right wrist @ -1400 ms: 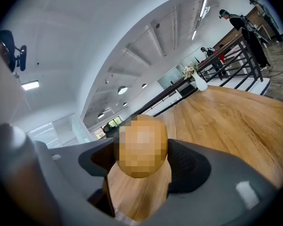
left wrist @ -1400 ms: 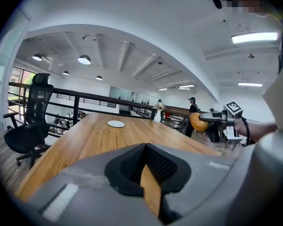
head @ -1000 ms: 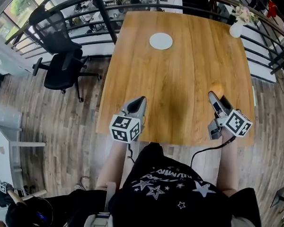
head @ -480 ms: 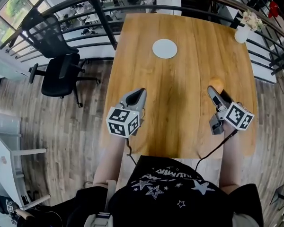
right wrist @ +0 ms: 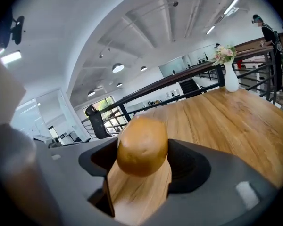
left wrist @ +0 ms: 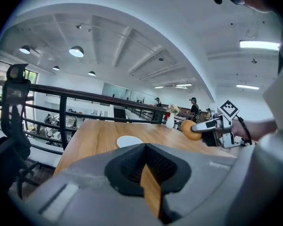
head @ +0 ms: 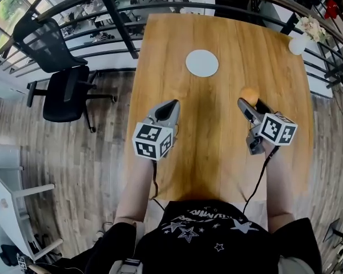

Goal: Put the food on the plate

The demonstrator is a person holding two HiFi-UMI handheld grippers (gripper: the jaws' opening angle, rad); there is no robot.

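A round golden-brown bun (head: 249, 94) (right wrist: 142, 146) sits between the pads of my right gripper (head: 247, 99), which is shut on it and holds it just above the wooden table (head: 217, 147), right of centre. In the left gripper view the bun (left wrist: 190, 129) shows at the tip of that gripper (left wrist: 211, 126), off the tabletop. The white plate (head: 202, 63) (left wrist: 129, 141) lies bare at the far middle of the table, ahead and to the left of the bun. My left gripper (head: 172, 104) (left wrist: 145, 147) hovers over the table's left half, its jaw tips together and nothing in them.
A white vase with flowers (head: 300, 41) (right wrist: 231, 79) stands at the table's far right corner. A black metal railing (head: 120, 24) runs behind the table. A black office chair (head: 60, 90) stands on the wooden floor to the left.
Both grippers have moved forward over the table toward the plate. The bun has travelled along in the right gripper, whose jaws have not changed.
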